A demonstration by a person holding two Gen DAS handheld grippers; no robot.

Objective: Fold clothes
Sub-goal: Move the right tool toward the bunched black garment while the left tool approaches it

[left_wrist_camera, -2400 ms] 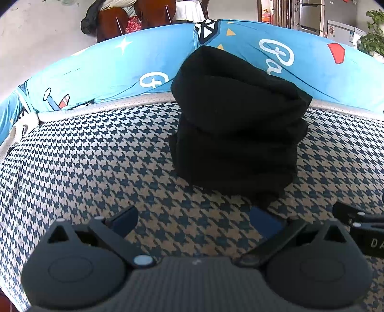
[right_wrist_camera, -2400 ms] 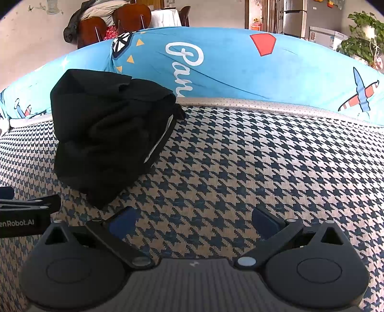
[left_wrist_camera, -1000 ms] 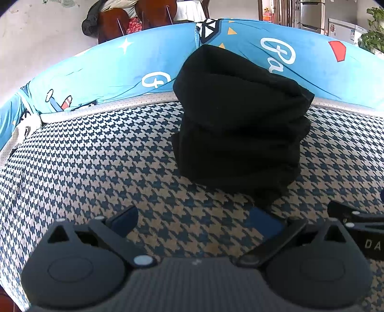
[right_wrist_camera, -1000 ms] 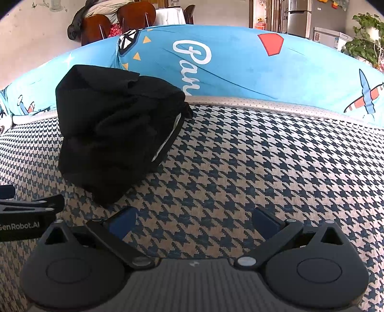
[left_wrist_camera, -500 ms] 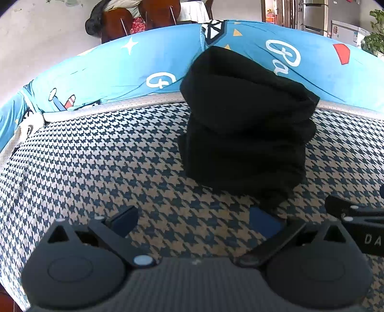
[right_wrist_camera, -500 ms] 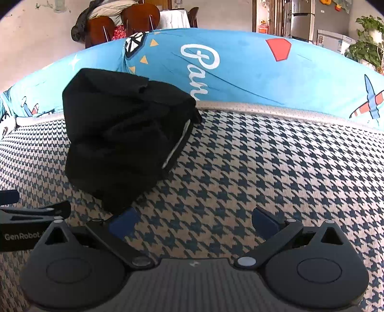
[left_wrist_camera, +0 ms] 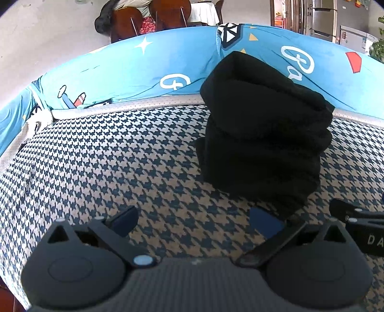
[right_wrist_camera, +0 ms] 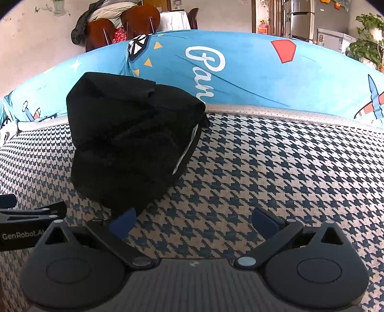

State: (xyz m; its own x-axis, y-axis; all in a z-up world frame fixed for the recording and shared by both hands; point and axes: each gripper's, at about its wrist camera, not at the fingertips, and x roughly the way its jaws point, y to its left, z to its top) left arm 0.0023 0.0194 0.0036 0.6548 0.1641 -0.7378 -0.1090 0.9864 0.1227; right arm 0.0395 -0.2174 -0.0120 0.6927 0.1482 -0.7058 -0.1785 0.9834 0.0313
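Observation:
A black garment, folded into a thick bundle, lies on the houndstooth cloth; it also shows in the right wrist view. My left gripper is open and empty, just in front of the bundle and to its left. My right gripper is open and empty, in front of the bundle and to its right, its left fingertip close to the bundle's near edge. Each gripper's side shows in the other's view.
A blue printed cover rises behind the houndstooth surface, with a grey dotted strip between them. Wooden chairs stand beyond. A fridge and a plant are at the far right.
Both grippers have drifted left and slightly closer to the bundle, which now sits further right in both views. Both stay open. The bundle has not moved.

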